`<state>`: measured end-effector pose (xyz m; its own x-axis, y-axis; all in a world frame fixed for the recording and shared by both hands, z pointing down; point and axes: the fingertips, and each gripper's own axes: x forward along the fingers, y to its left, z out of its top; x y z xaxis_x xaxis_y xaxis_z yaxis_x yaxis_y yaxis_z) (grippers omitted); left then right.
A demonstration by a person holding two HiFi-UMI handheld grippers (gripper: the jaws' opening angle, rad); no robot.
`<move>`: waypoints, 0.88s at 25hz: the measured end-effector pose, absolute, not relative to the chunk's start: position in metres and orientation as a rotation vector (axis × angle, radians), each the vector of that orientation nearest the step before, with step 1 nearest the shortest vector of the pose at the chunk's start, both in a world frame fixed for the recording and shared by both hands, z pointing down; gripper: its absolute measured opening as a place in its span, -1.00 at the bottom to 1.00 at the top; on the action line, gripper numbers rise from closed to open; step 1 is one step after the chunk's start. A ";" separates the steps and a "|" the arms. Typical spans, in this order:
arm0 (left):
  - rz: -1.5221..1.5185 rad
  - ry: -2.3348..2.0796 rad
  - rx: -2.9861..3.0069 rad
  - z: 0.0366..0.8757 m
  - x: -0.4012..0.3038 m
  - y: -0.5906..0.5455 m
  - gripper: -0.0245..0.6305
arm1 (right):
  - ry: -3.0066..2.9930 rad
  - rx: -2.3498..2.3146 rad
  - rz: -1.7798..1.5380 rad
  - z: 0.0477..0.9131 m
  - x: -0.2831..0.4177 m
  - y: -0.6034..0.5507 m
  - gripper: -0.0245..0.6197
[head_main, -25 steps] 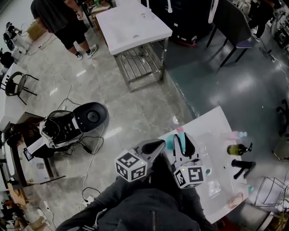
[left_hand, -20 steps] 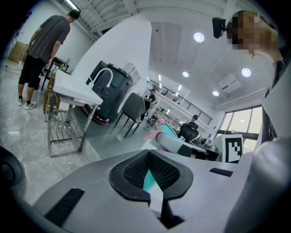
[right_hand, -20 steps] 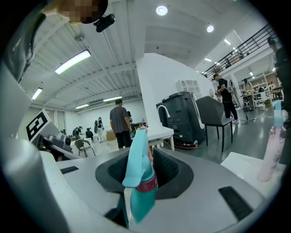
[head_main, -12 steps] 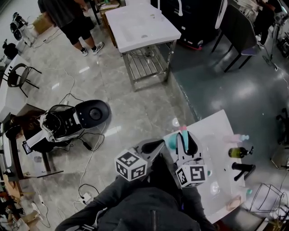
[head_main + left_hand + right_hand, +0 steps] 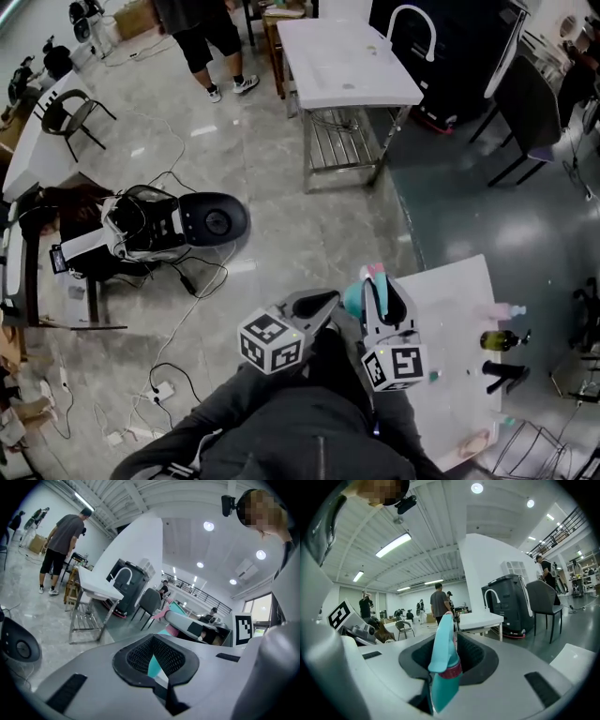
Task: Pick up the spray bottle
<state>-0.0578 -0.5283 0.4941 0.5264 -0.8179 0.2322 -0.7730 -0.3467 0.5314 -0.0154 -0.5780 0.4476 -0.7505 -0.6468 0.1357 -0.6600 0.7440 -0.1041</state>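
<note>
Head view, left to right: a dark round-topped machine (image 5: pixel 214 221) sits among cables on the tiled floor. Your left gripper (image 5: pixel 322 302) points forward with its jaws together and nothing between them. Just beside it, your right gripper (image 5: pixel 380 287) is clamped on the teal spray bottle (image 5: pixel 353 297), which sits over the left corner of the white table (image 5: pixel 452 302) with its pink tip past the jaw ends. Right gripper view shows both pads closed against the bottle's head, near its pink collar, with the open room behind. Farther right on the table stands a dark pump bottle (image 5: pixel 498 339).
</note>
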 end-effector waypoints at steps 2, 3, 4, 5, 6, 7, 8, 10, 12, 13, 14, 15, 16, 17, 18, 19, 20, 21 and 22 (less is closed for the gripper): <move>-0.114 -1.331 2.157 0.491 -0.071 -0.520 -0.91 | -2.873 1.005 0.220 0.445 -0.033 -0.569 -0.63; -0.124 -1.356 2.147 0.489 -0.079 -0.515 -0.91 | -2.887 0.970 0.218 0.443 -0.042 -0.564 -0.63; -0.134 -1.382 2.135 0.486 -0.087 -0.510 -0.91 | -2.902 0.932 0.217 0.441 -0.052 -0.559 -0.63; -0.144 -1.411 2.121 0.485 -0.095 -0.504 -0.91 | -2.915 0.893 0.217 0.440 -0.062 -0.553 -0.63; -0.152 -1.441 2.106 0.484 -0.103 -0.498 -0.91 | -2.928 0.852 0.222 0.439 -0.072 -0.547 -0.63; -0.159 -1.471 2.089 0.483 -0.112 -0.491 -0.91 | -2.940 0.811 0.229 0.439 -0.082 -0.541 -0.63; -0.166 -1.502 2.070 0.483 -0.122 -0.483 -0.91 | -2.951 0.771 0.236 0.438 -0.092 -0.534 -0.63; -0.179 -1.563 2.028 0.481 -0.141 -0.467 -0.91 | -2.970 0.688 0.242 0.437 -0.113 -0.519 -0.63; -0.195 -1.629 1.975 0.481 -0.161 -0.450 -0.91 | -2.985 0.593 0.239 0.434 -0.134 -0.502 -0.63; -0.204 -1.661 1.946 0.481 -0.171 -0.441 -0.91 | -2.993 0.545 0.238 0.434 -0.144 -0.494 -0.63; -0.212 -1.691 1.919 0.481 -0.180 -0.432 -0.91 | -2.998 0.500 0.236 0.433 -0.153 -0.486 -0.63; -0.220 -1.719 1.893 0.482 -0.187 -0.424 -0.91 | -3.001 0.459 0.233 0.433 -0.161 -0.477 -0.64; -0.228 -1.744 1.870 0.482 -0.194 -0.417 -0.91 | -3.004 0.423 0.231 0.433 -0.168 -0.470 -0.64; -0.234 -1.765 1.851 0.482 -0.199 -0.410 -0.91 | -3.006 0.393 0.228 0.433 -0.174 -0.463 -0.63; -0.240 -1.783 1.836 0.483 -0.203 -0.403 -0.91 | -3.007 0.367 0.225 0.433 -0.178 -0.456 -0.63; -0.245 -1.798 1.824 0.483 -0.207 -0.398 -0.91 | -3.009 0.346 0.222 0.433 -0.182 -0.451 -0.64; -0.251 -1.811 1.814 0.482 -0.209 -0.393 -0.91 | -3.010 0.328 0.220 0.433 -0.185 -0.446 -0.63; -0.258 -1.823 1.805 0.482 -0.211 -0.389 -0.91 | -3.011 0.314 0.220 0.433 -0.187 -0.443 -0.64; -0.264 -1.832 1.797 0.482 -0.212 -0.385 -0.91 | -3.012 0.304 0.221 0.433 -0.189 -0.440 -0.63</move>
<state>-0.2117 -0.3851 0.4821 0.0492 -0.9679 0.2466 -0.8586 0.0852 0.5055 -0.1887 -0.4398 0.4327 -0.9744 -0.1904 0.1195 -0.2058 0.9694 -0.1337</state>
